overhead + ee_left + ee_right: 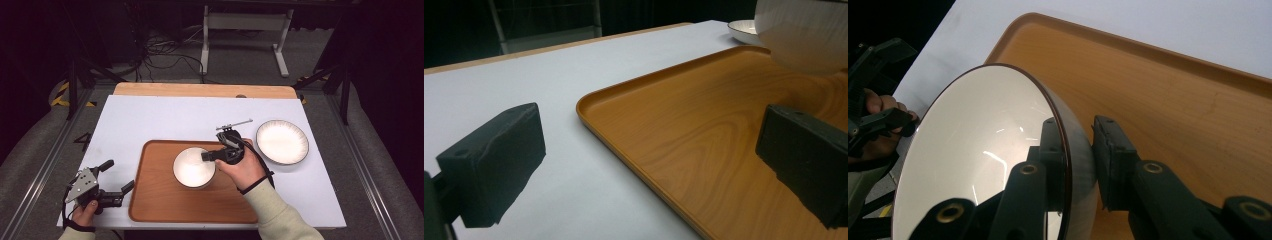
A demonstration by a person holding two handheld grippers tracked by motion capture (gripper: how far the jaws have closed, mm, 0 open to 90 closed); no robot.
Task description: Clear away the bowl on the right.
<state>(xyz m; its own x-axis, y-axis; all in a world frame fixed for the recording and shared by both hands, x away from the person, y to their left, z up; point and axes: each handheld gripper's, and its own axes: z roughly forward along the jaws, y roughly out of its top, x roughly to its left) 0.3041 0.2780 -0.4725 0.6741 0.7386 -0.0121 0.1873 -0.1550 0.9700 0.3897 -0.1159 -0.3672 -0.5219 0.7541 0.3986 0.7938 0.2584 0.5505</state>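
**Bowl pinched by rim over tray**

Right gripper (206,156) clamped on bowl (193,167) rim, one jaw inside, one outside, above wooden tray (155,200). Left gripper (118,181) gaping, empty, near-left desk (150,115) edge. Risk: thin rim pinch, glazed surface; could slip or swing, cracking onto tray.

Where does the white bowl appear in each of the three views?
High view: white bowl at centre, over the wooden tray, its rim held by the right gripper.
Left gripper view: top right corner.
Right gripper view: lower left, rim between the jaws.
Shared landmark: the wooden tray.
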